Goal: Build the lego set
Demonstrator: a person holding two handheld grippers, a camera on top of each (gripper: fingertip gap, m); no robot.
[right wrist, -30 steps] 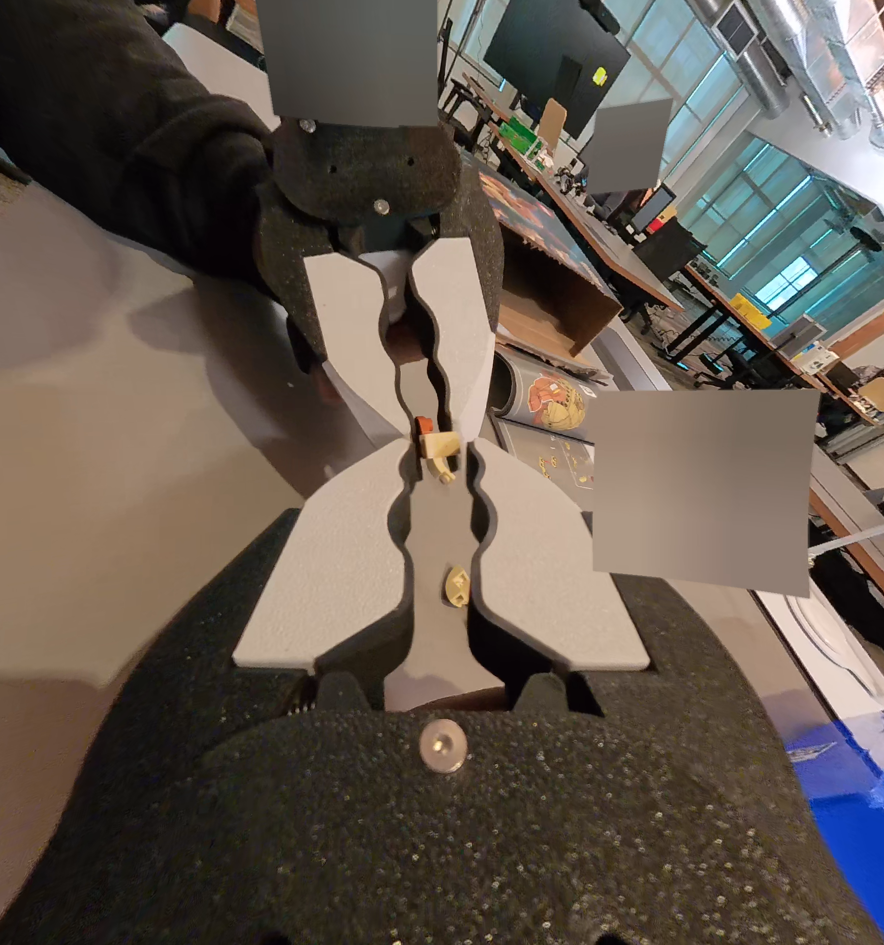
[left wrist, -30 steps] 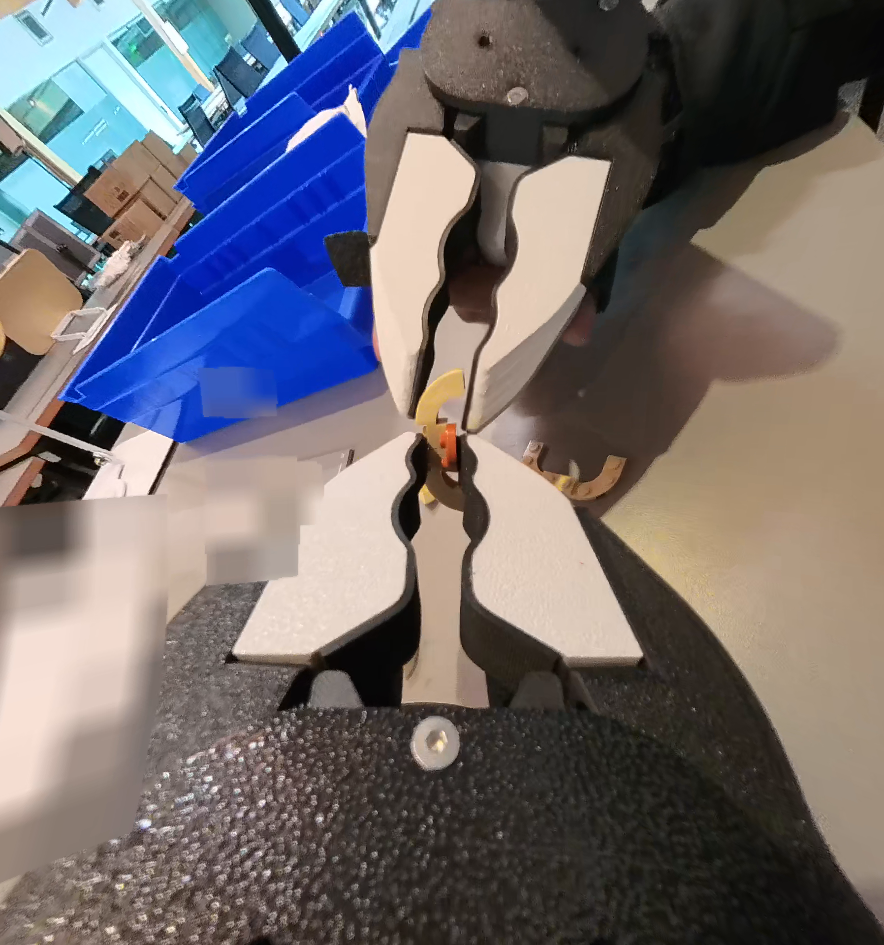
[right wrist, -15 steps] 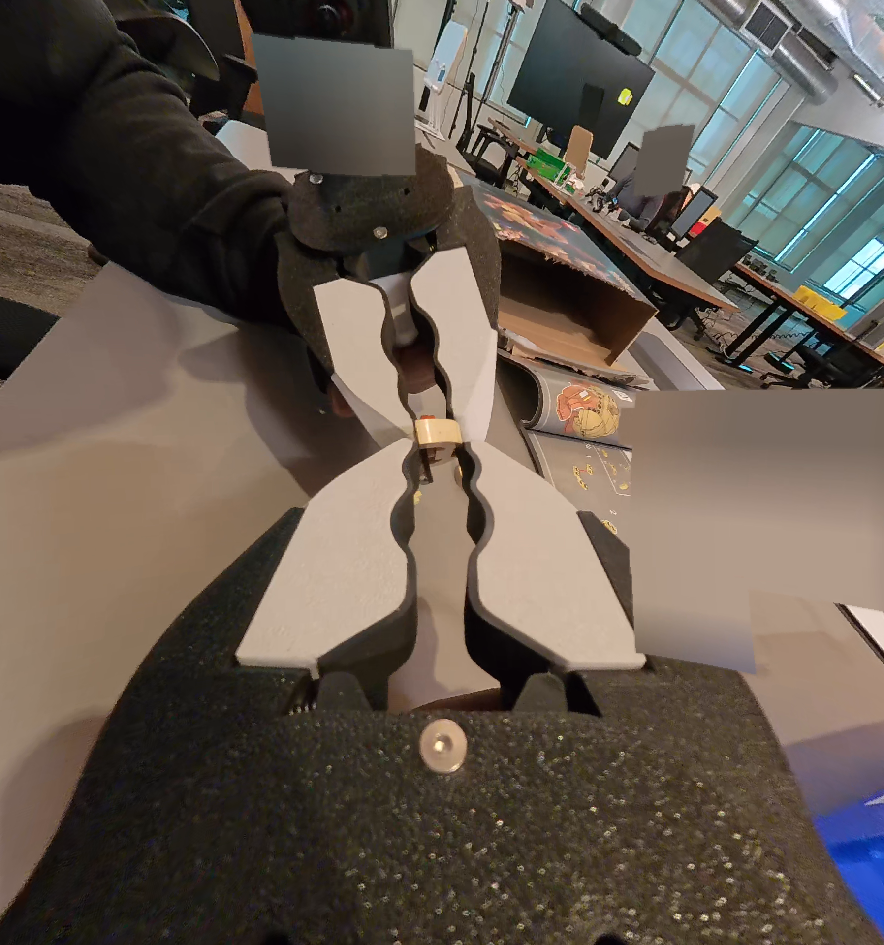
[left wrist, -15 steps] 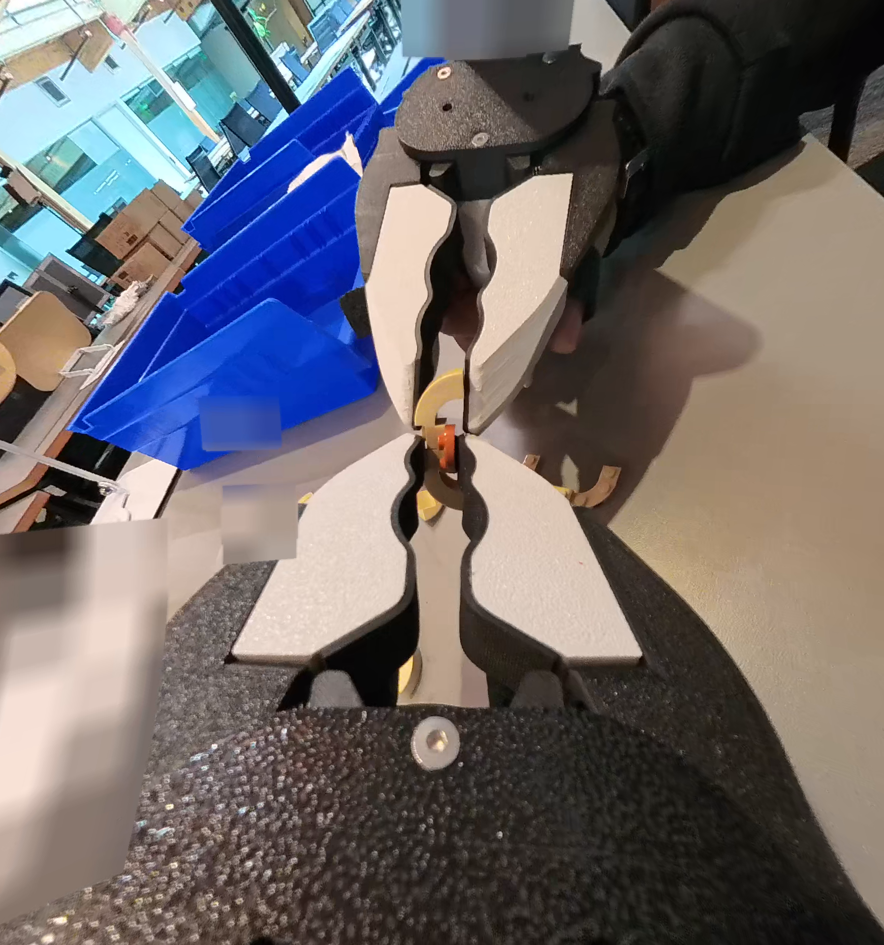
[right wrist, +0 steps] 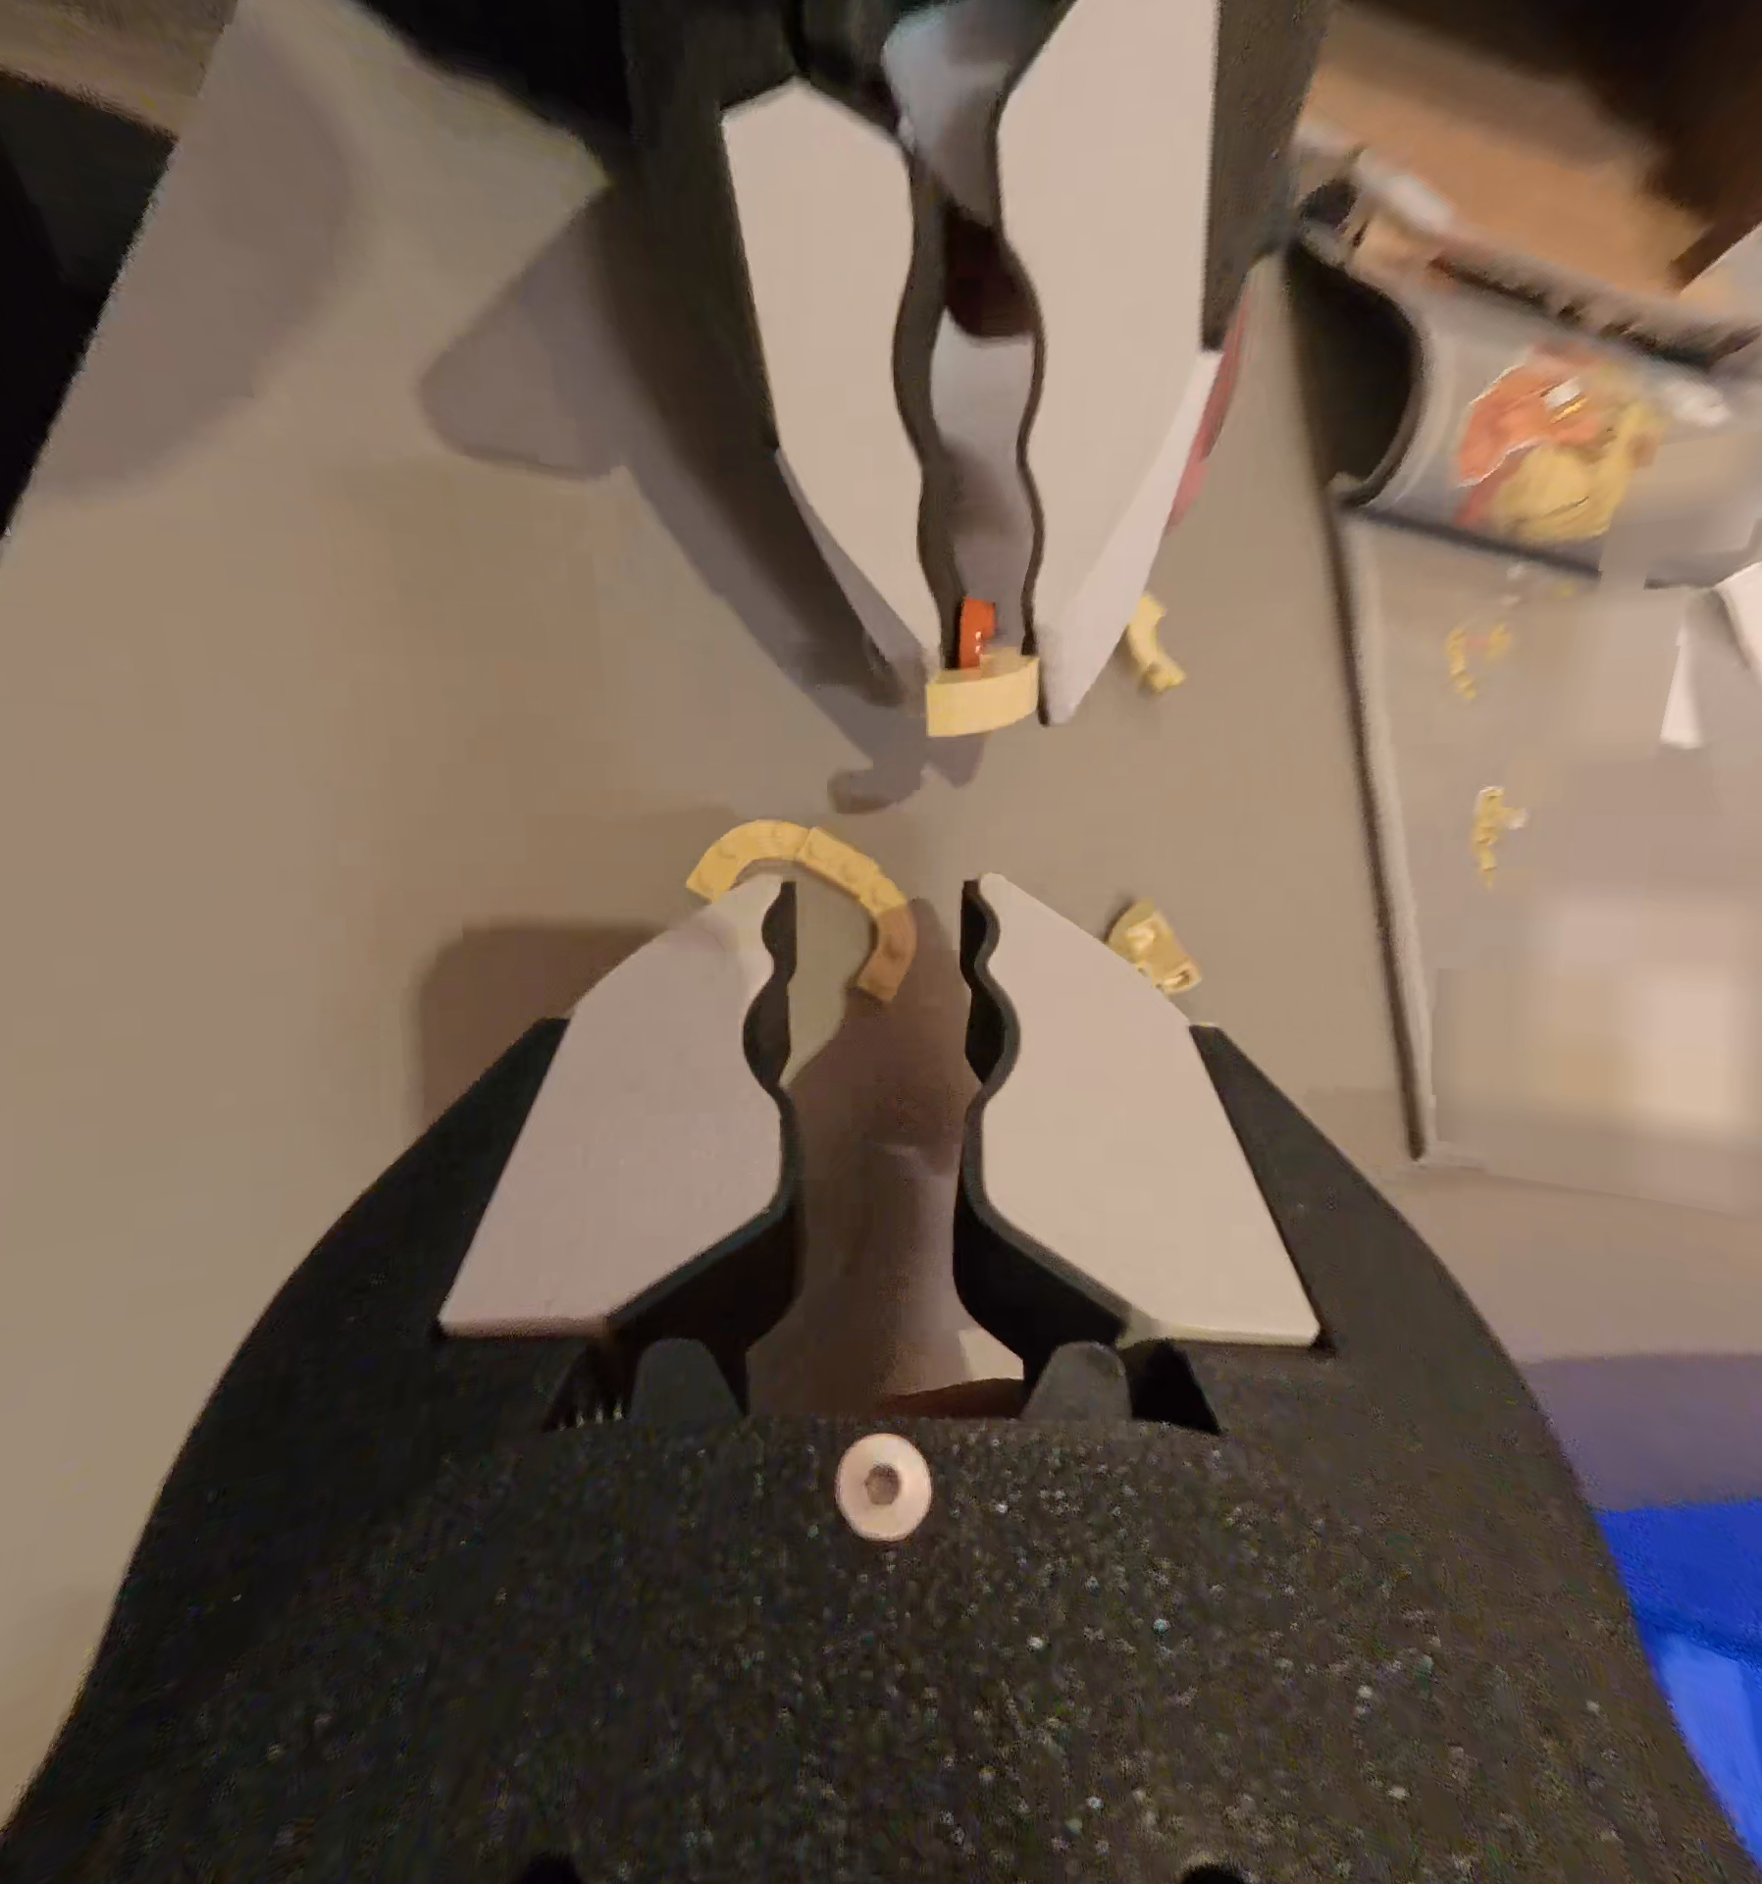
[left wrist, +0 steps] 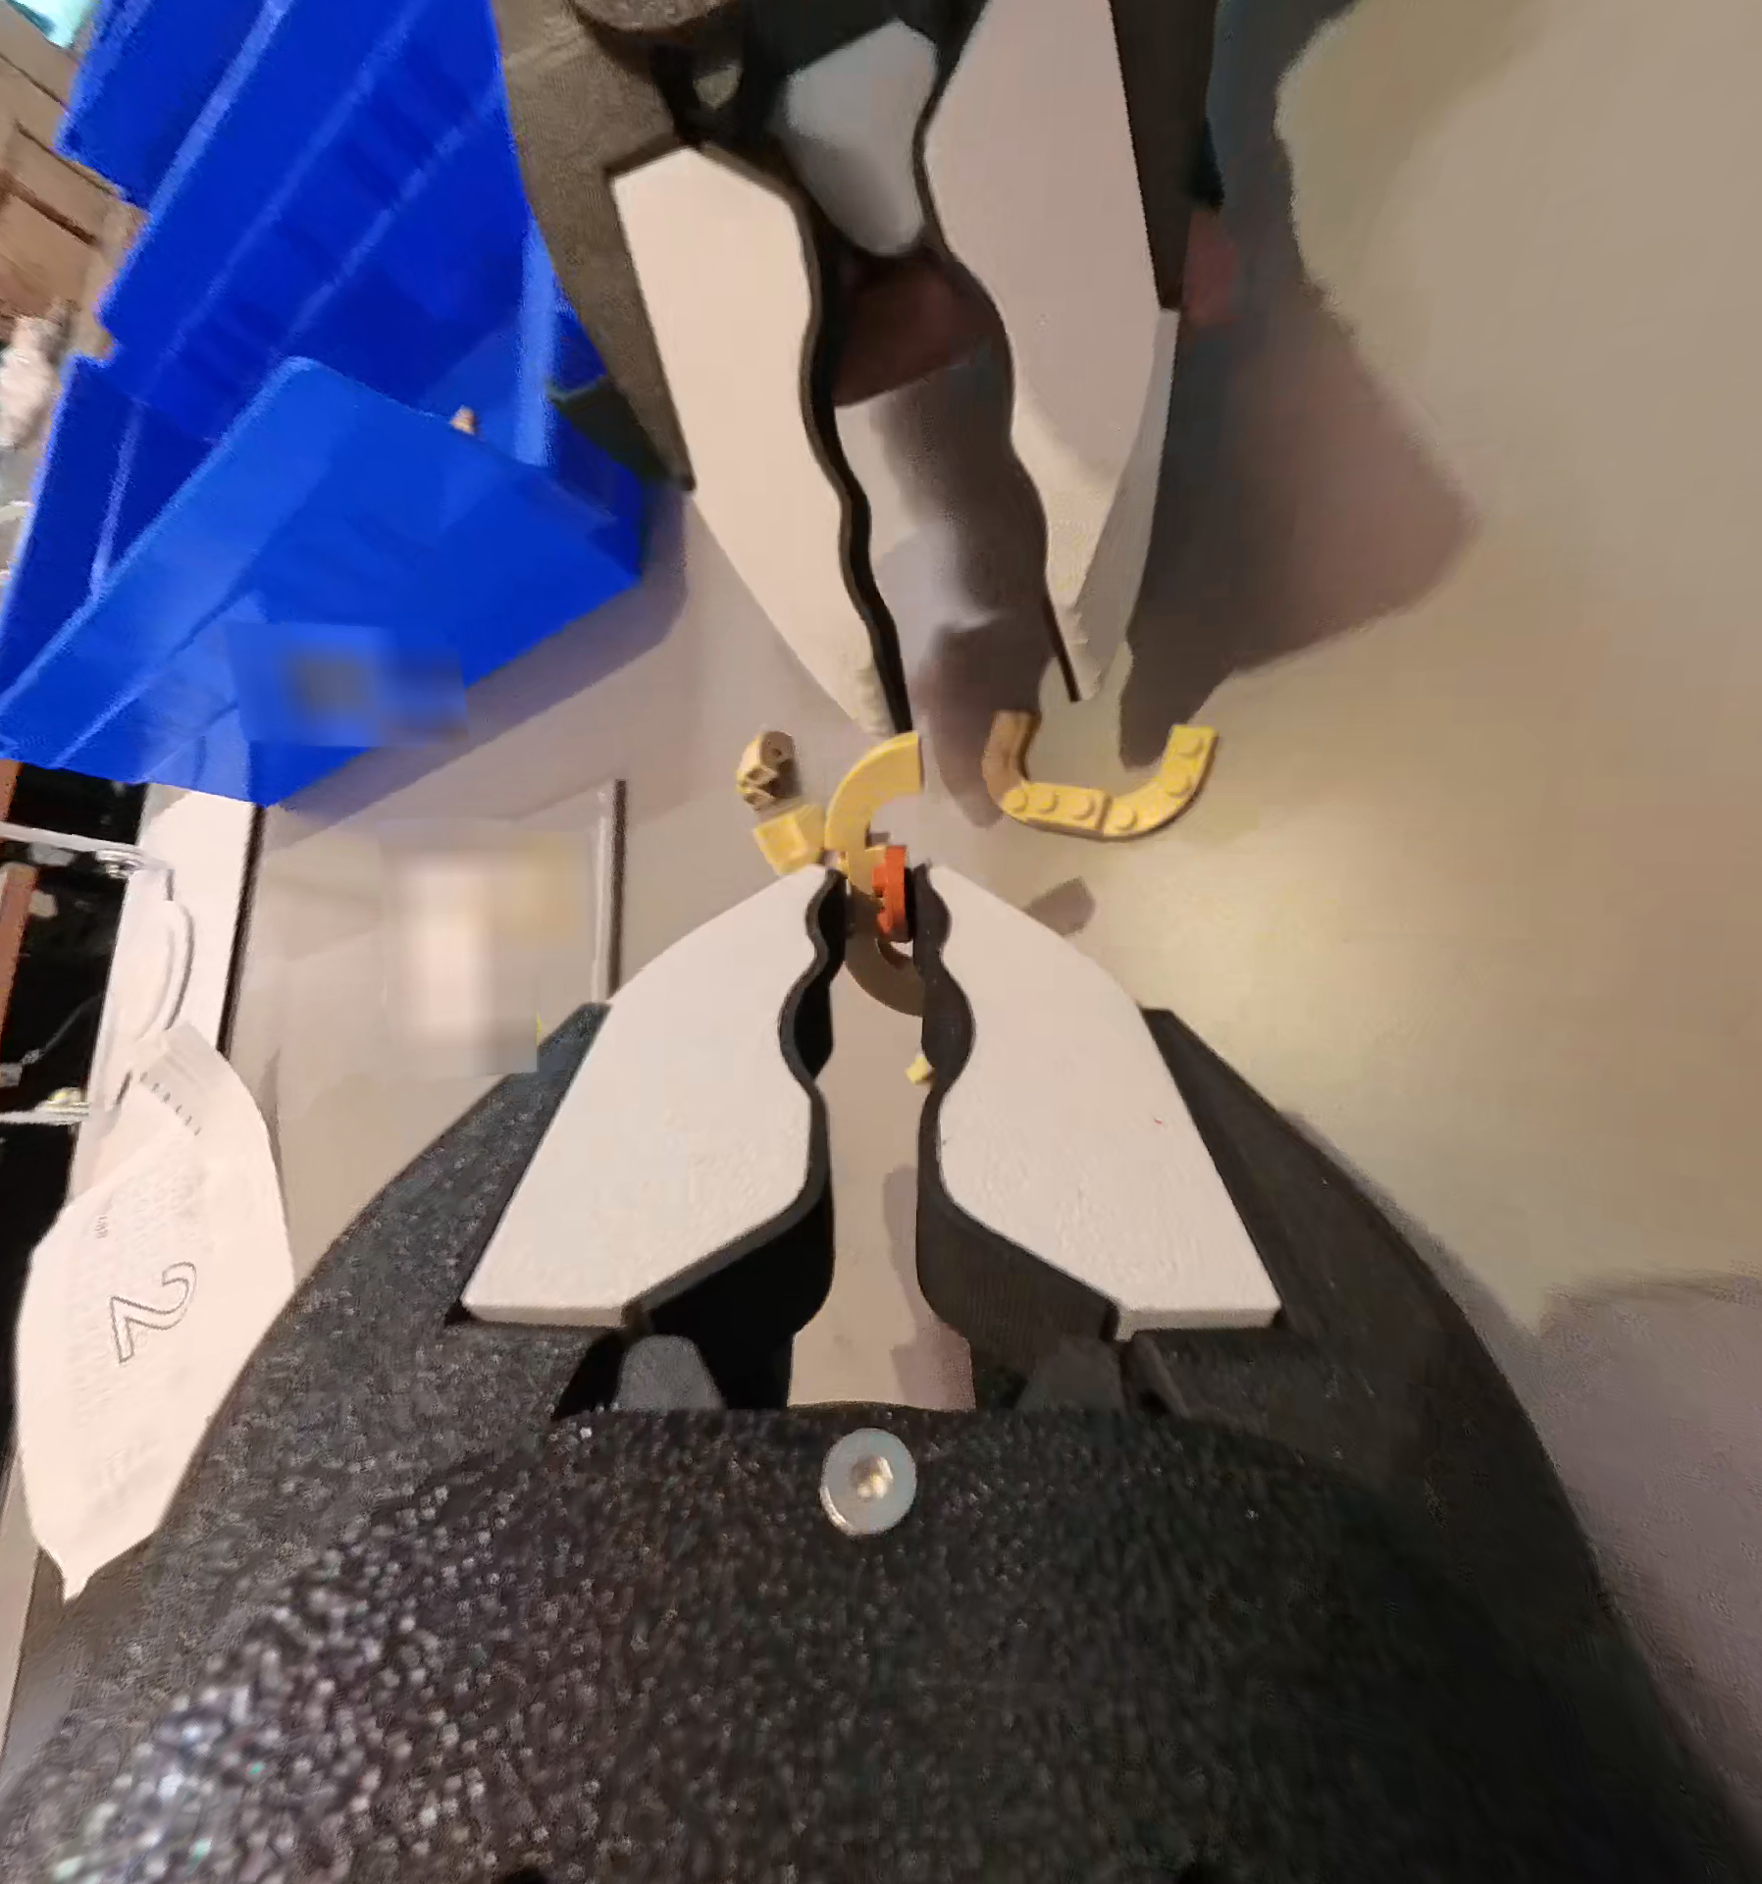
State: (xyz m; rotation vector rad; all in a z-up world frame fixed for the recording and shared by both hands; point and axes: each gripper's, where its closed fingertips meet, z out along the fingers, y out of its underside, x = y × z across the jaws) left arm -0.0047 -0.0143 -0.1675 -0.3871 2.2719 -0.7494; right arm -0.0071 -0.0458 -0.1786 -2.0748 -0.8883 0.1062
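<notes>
While the left tool (left wrist: 872, 882) pinches a small tan-and-orange brick assembly (left wrist: 887, 887) at its tips, the right tool (right wrist: 877, 897) gapes empty just above a curved tan plate (right wrist: 806, 856) on the worktop (right wrist: 245, 714); light, rigid, easily snapped apart, best gripped across flat faces.

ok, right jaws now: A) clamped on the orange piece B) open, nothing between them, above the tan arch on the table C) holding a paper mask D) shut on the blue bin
B: the right gripper stands open with only table showing between its fingers, the arch lying flat under them; the orange piece sits in the left gripper.
</notes>
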